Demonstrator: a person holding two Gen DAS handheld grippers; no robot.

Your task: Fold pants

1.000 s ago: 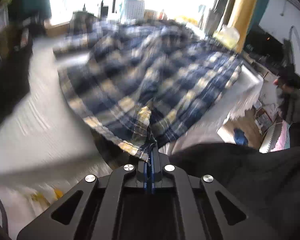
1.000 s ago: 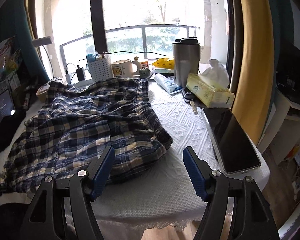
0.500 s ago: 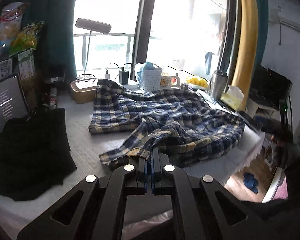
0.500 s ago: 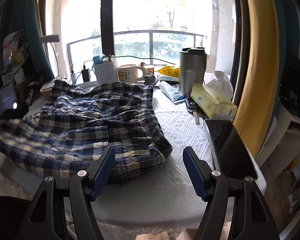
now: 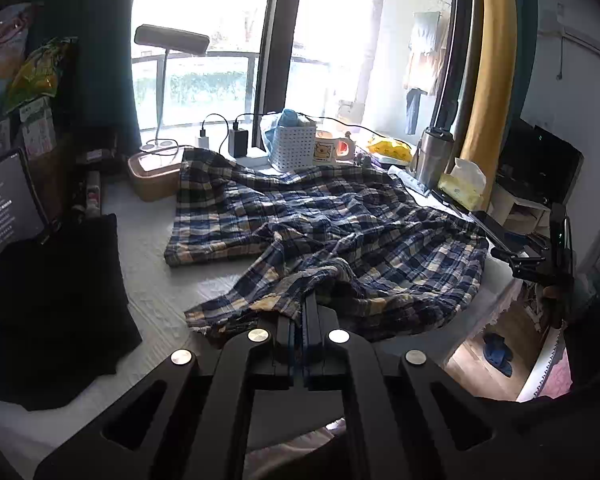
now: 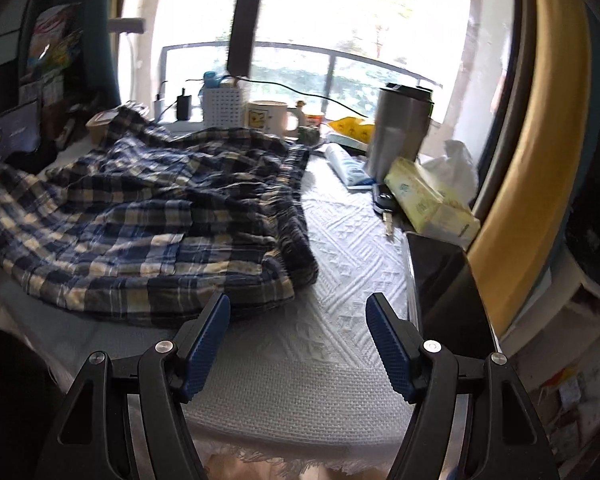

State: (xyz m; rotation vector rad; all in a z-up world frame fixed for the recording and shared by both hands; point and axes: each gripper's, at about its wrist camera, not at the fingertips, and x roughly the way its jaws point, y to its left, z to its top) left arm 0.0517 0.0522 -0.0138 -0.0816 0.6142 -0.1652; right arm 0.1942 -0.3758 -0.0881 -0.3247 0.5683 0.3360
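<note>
— Two claws, so take the left camera first: where does that one sit?

— Low over the near edge of the table (image 5: 152, 276), pointing toward the window. The left claw (image 5: 303, 312) is pressed together on a hem of the pants (image 5: 340, 224), and the pinched leg hangs in a loose ridge just in front of the fingertips.

— And the rest of the pants?

— One pair, blue and cream plaid, rumpled across the middle of the white cloth. One leg lies flatter toward the far left, its end near a tan box (image 5: 154, 174).

— What else can you count there?

— One black garment (image 5: 56, 312) at the left, apart from the pants. One desk lamp (image 5: 171, 40), one white basket (image 5: 293, 148), one mug (image 5: 332, 151), one steel tumbler (image 5: 432, 157), one tissue box (image 5: 462, 190).

— Now the right camera.

— The right claw (image 6: 298, 342) hovers level above the near right part of the table (image 6: 340, 248), fingers spread wide and nothing between them. Its left finger (image 6: 206, 336) is just beside the waistband end of the pants (image 6: 148, 208); whether it touches, I cannot tell.

— Counts on that side?

— One tumbler (image 6: 400, 128), one tissue box (image 6: 432, 200), one tube (image 6: 346, 164), one car key (image 6: 384, 206), one dark tablet (image 6: 440, 272) along the right edge.
</note>
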